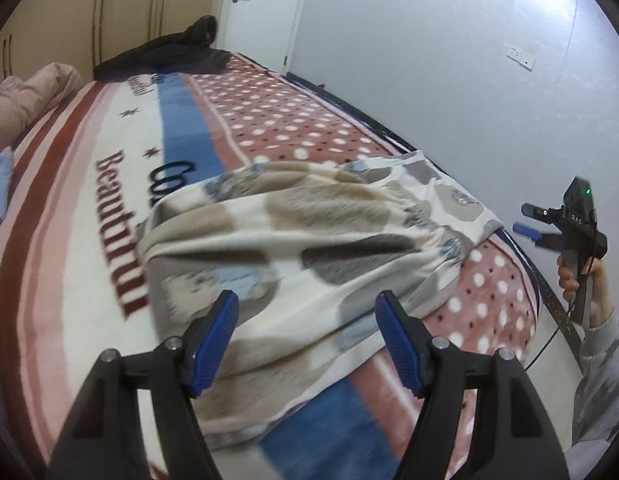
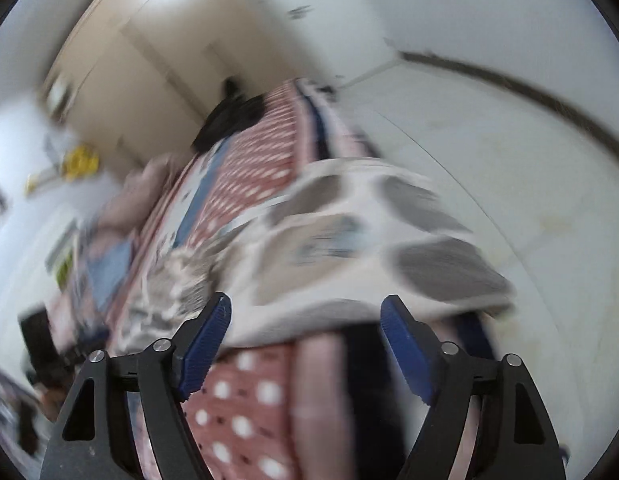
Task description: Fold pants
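My left gripper (image 1: 305,312) has its two blue fingers (image 1: 215,340) spread wide with nothing between them. My right gripper (image 2: 305,320) is spread wide too, and it holds nothing.

The pants (image 1: 309,248) lie in a loose heap in the middle of the left view. They are cream with grey and blue blobs. They sit on a big blanket (image 1: 89,208) that covers the bed. The blanket has red stripes, a blue band, a pink part with white dots and big red letters.

At the upper left of the left view I see tan cupboard doors (image 1: 121,8) and a pile of dark clothes (image 1: 169,54) on the far end of the bed. A white door (image 1: 265,4) stands at the top middle. A pale wall (image 1: 449,60) fills the upper right.

The pants reach the bed's edge on the right side. Past that edge, at the right of the left view, my right gripper floats over bare floor, apart from the pants.

The right view is very blurry. There the pants (image 2: 369,232) hang over the bed edge in the middle, and pale floor (image 2: 509,152) opens on the right.
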Demonstrator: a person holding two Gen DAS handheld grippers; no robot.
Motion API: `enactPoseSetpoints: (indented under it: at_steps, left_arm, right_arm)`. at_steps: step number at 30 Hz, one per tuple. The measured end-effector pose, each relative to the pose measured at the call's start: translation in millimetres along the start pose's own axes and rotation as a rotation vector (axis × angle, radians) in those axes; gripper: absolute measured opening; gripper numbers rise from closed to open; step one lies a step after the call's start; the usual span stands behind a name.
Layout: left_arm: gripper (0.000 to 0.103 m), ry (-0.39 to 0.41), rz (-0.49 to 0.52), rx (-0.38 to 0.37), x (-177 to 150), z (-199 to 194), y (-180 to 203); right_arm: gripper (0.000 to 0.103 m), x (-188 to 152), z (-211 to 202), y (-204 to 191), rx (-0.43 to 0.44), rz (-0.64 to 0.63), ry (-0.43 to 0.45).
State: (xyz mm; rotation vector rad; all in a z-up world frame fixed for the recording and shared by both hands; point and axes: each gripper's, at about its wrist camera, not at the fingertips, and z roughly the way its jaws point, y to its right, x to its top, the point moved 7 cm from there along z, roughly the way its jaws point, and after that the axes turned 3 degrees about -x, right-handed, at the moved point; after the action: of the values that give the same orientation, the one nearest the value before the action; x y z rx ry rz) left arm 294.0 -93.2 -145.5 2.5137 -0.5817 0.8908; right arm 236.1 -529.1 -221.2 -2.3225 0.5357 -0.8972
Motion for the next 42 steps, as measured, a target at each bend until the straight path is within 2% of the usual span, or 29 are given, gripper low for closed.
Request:
enactPoseSetpoints:
  at_steps: [3,6,11,16,20,22,25,26,27,28,29,30,32,35,38,41,42]
  left_arm:
    - [0.067,-0.007,0.013,-0.007,8,10,14]
    - [0.067,-0.017,0.006,-0.016,14,18,25]
    - [0.067,-0.017,0.011,-0.017,22,26,36]
    - [0.067,-0.002,0.001,-0.020,25,24,33]
    - [0.067,0.012,-0.015,-0.015,24,18,22]
    - [0.067,0.021,-0.026,-0.011,23,14,16]
    - [0.067,0.039,-0.046,-0.001,21,7,4]
    - [0.067,0.044,-0.051,0.001,21,5,1]
    - [0.067,0.050,-0.057,0.004,20,2,-2]
    - [0.067,0.058,-0.063,0.007,19,-2,-7]
    - [0.067,0.066,-0.067,0.011,18,-5,-10]
    - [0.067,0.078,-0.072,0.016,18,-10,-15]
    - [0.067,0.100,-0.082,0.021,16,-17,-23]
    - [0.067,0.132,-0.110,0.018,13,-30,-38]
    - [0.067,0.159,-0.130,0.018,8,-43,-50]
    - [0.067,0.189,-0.145,0.017,0,-60,-62]
    - [0.067,0.198,-0.150,0.020,-3,-67,-66]
  right_arm:
    - [0.080,-6,-2,37,0.059,0.141,-0.022]
    - [0.080,-16,10,52,0.158,0.249,-0.055]
    - [0.081,2,27,57,0.201,0.335,0.006]
    - [0.081,25,58,48,0.146,0.367,0.026]
    - [0.081,42,75,44,0.093,0.408,0.078]
    - [0.079,53,84,46,0.053,0.442,0.109]
    - [0.068,63,94,53,-0.037,0.450,0.118]
    - [0.057,67,99,51,-0.067,0.431,0.116]
    - [0.042,71,102,46,-0.092,0.403,0.113]
    - [0.033,75,104,41,-0.110,0.376,0.112]
    - [0.014,78,104,35,-0.128,0.339,0.116]
    - [0.009,77,94,29,-0.134,0.294,0.133]
    - [0.008,82,83,4,-0.146,0.204,0.178]
    - [0.006,85,70,-49,-0.119,0.064,0.203]
    - [0.004,82,67,-117,-0.067,-0.096,0.207]
    - [0.004,62,70,-207,0.027,-0.298,0.212]
    - [0.004,51,71,-225,0.046,-0.339,0.206]
